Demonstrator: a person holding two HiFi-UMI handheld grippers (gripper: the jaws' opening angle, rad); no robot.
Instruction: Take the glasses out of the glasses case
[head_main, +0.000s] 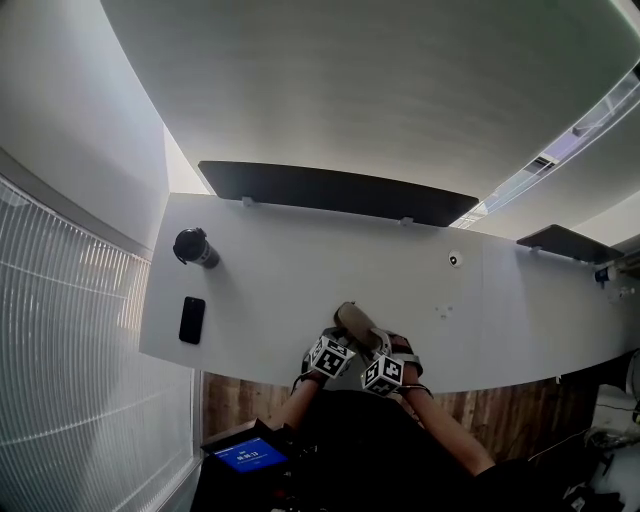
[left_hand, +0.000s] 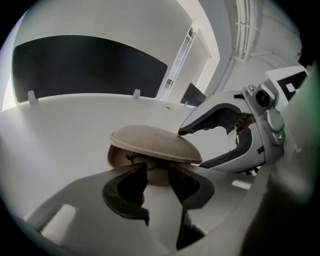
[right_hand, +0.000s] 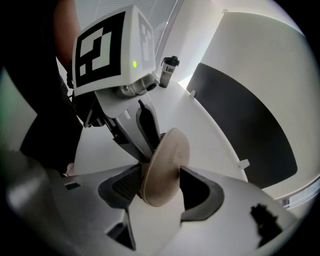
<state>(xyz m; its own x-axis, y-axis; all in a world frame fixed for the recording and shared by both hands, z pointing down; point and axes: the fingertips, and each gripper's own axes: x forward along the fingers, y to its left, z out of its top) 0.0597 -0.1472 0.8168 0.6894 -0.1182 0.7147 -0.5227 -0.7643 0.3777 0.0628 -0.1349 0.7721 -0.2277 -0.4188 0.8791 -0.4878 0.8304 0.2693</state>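
A tan oval glasses case (head_main: 355, 320) lies near the table's front edge, its lid (left_hand: 155, 142) raised a little. Dark-framed glasses (left_hand: 132, 159) show in the gap under the lid. My left gripper (left_hand: 157, 172) is open just in front of the case's base, with nothing between its pads. My right gripper (right_hand: 160, 182) straddles the lid (right_hand: 167, 160) edge-on; there is a gap on the right side, so it stands open around it. In the head view both grippers (head_main: 338, 345) (head_main: 378, 356) crowd the near end of the case.
A black phone (head_main: 191, 319) and a black cup (head_main: 195, 247) sit at the left of the white table (head_main: 300, 270). A dark divider panel (head_main: 330, 190) runs along the table's far edge. The table's front edge is right under my hands.
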